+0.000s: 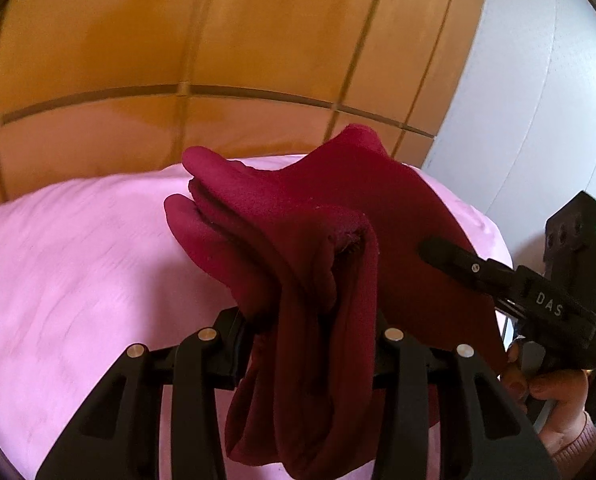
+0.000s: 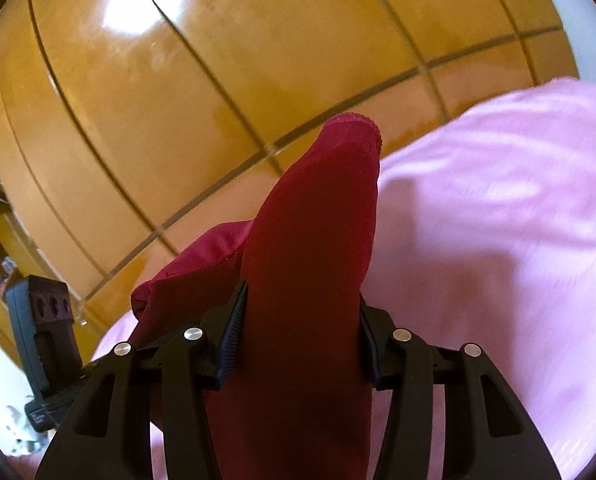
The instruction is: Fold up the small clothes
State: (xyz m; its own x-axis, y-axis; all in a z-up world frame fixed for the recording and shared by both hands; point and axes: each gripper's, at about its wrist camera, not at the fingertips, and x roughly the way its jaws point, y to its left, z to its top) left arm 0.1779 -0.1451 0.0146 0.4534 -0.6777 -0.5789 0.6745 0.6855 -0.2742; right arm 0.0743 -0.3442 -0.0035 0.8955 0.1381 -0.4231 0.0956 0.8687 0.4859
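A dark red garment (image 1: 298, 248) is held up above the pink bed sheet (image 1: 78, 260), bunched in thick folds. My left gripper (image 1: 310, 340) is shut on one bunched end of it, with cloth hanging down between the fingers. In the left wrist view the right gripper's finger (image 1: 458, 258) lies against the cloth's right side, held by a hand (image 1: 546, 392). My right gripper (image 2: 298, 320) is shut on another part of the dark red garment (image 2: 318, 220), whose fold rises up past the pads. The left gripper's body (image 2: 42, 320) shows at the lower left of the right wrist view.
A glossy orange-brown panelled headboard (image 1: 218, 40) stands behind the bed. A pale wall (image 1: 538, 100) is at the right. The pink sheet (image 2: 498, 240) spreads wide to the right of the right gripper.
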